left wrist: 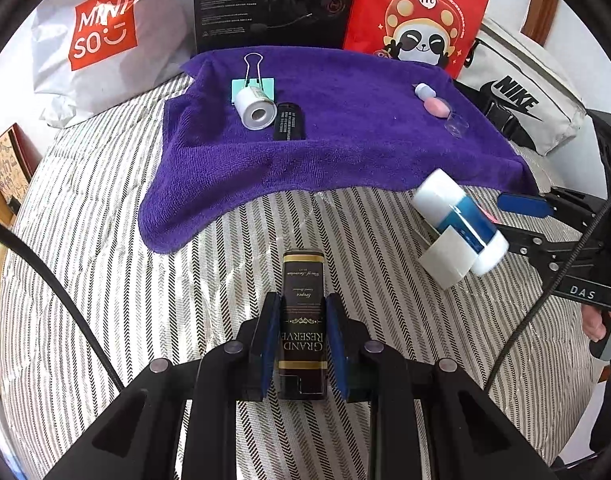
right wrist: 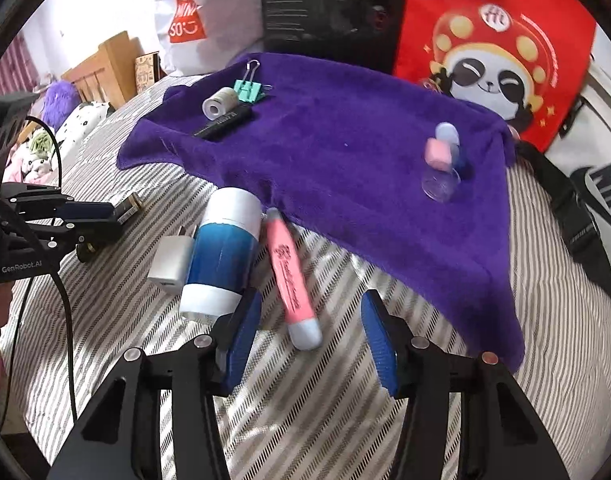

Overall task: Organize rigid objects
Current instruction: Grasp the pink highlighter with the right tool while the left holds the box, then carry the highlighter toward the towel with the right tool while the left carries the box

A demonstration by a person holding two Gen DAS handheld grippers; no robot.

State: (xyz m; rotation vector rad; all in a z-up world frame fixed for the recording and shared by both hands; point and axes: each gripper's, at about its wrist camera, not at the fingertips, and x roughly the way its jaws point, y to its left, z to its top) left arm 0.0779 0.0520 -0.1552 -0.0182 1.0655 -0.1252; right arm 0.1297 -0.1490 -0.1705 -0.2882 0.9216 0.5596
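The left gripper (left wrist: 297, 344) squeezes one black box (left wrist: 303, 320). The right gripper (right wrist: 309, 340) is loose around one pink pen (right wrist: 291, 276). One blue bottle (right wrist: 221, 256) and one white plug (right wrist: 171, 266) lie just left.

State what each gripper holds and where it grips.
Left gripper clamps the black Grand Reserve box by the long sides of its lower half. Right gripper holds nothing; jaws open around the pink highlighter.

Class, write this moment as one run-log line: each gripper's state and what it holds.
left hand-held gripper: shut on black box | right hand-held gripper: open, over pink highlighter
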